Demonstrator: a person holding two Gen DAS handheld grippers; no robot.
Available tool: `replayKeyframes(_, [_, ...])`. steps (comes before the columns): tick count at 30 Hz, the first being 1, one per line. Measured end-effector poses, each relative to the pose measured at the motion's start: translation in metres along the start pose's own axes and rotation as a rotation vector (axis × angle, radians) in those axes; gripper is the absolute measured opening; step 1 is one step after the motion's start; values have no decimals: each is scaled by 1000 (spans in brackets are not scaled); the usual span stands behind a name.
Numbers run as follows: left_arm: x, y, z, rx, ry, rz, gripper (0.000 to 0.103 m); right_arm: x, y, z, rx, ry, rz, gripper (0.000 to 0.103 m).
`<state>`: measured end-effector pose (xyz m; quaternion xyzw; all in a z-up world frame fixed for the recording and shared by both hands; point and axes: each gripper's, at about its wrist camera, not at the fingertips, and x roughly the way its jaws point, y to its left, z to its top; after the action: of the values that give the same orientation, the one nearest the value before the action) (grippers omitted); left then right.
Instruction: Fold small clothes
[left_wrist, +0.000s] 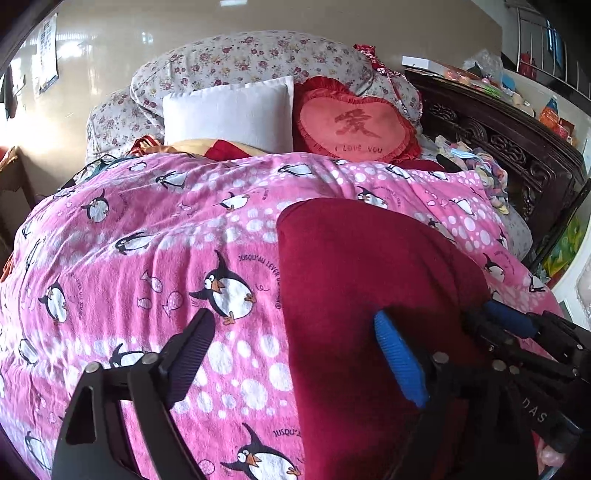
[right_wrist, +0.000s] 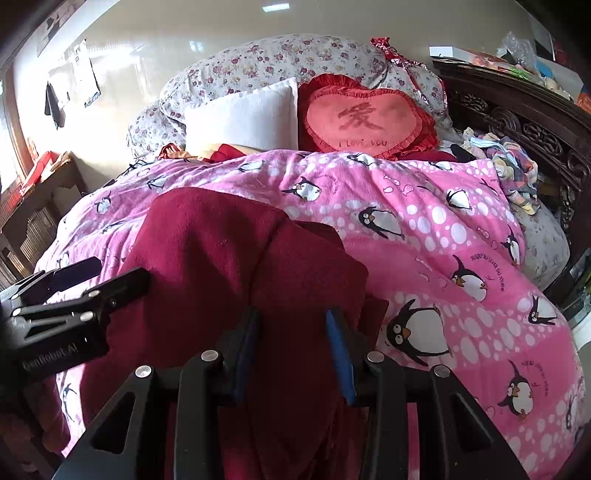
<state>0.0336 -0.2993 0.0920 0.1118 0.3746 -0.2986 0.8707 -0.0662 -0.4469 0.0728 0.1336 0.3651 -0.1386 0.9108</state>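
Note:
A dark red fleece garment (left_wrist: 362, 280) lies on the pink penguin blanket (left_wrist: 147, 258), folded over on itself. My left gripper (left_wrist: 291, 339) is open at its near left edge, one finger over the blanket and the blue pad (left_wrist: 399, 362) over the cloth. In the right wrist view the garment (right_wrist: 229, 258) fills the middle. My right gripper (right_wrist: 291, 332) has its fingers closed in on a raised fold of the red cloth. The left gripper (right_wrist: 74, 280) shows at the left there, open.
A white pillow (left_wrist: 229, 110), a red heart cushion (left_wrist: 354, 125) and a floral duvet (left_wrist: 258, 59) lie at the bed's head. A pile of small clothes (right_wrist: 509, 162) sits by the dark carved headboard (left_wrist: 517, 147) on the right.

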Motion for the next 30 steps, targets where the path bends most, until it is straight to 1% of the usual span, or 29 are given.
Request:
replayKeyframes(5, [-4,0,-1,-17,4,8,89,1,-1,1,7,16,0,41])
replayKeyframes(8, [-15,3,-3,-28,-7,11,89,-14,0,1,31,7,17,42])
replayKeyframes(10, [-22,3,-5,-19,-13,20,89,-31,3,-2,36,-15,39,48])
replayKeyframes(13, [-34,2,-12,-13,-8,12,89,-49,11,-10,4,-37,34,49])
replayKeyframes(17, [-54,1,-25,-4,-25,5,89,-72,21,-25,-24,-50,36,49])
replayKeyframes(20, [-66,2,-35,-18,-25,-10,89,-83,24,-34,-32,-56,47,49])
replayKeyframes(26, [-78,1,-64,-36,-6,-34,89,-87,27,-53,-36,-48,40,49])
replayKeyframes(27, [-78,1,-69,-42,3,-42,89,-85,25,-56,-32,-45,41,48])
replayKeyframes(28, [-76,0,-72,-46,10,-46,89,-85,26,-58,-35,-45,37,40])
replayKeyframes(30, [-71,-2,-81,-48,31,-51,89,-82,26,-62,-58,-44,-1,30])
